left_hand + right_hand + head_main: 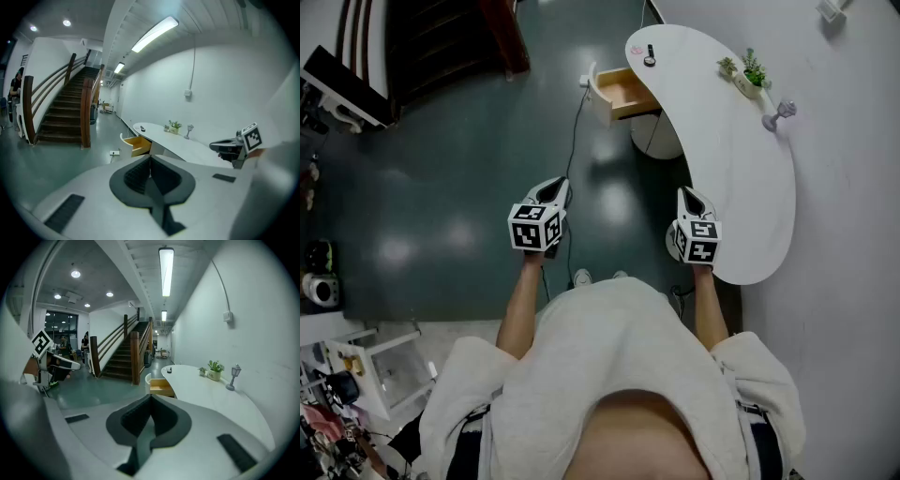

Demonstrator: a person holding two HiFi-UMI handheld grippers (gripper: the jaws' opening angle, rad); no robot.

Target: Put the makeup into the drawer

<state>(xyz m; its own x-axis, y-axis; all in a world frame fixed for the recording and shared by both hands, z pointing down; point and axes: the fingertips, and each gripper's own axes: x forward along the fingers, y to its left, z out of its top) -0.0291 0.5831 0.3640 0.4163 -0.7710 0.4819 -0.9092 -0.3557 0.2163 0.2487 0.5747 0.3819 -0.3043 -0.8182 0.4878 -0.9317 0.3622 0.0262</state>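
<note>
A small dark makeup item (650,56) lies on the far end of the curved white table (759,206). It also shows in the left gripper view (143,126) and in the right gripper view (169,371). Just under that end a drawer (623,94) with a wooden inside stands pulled out (140,144) (161,386). My left gripper (555,187) hangs over the floor, well short of the drawer; its jaws are shut and empty (150,159). My right gripper (687,195) is beside the table's near edge, likewise shut with nothing in it (151,398).
A potted plant (750,70) and a small lamp ornament (778,114) stand along the table's far side by the wall. A power strip (582,82) with a cable lies on the floor left of the drawer. A staircase (65,112) rises beyond.
</note>
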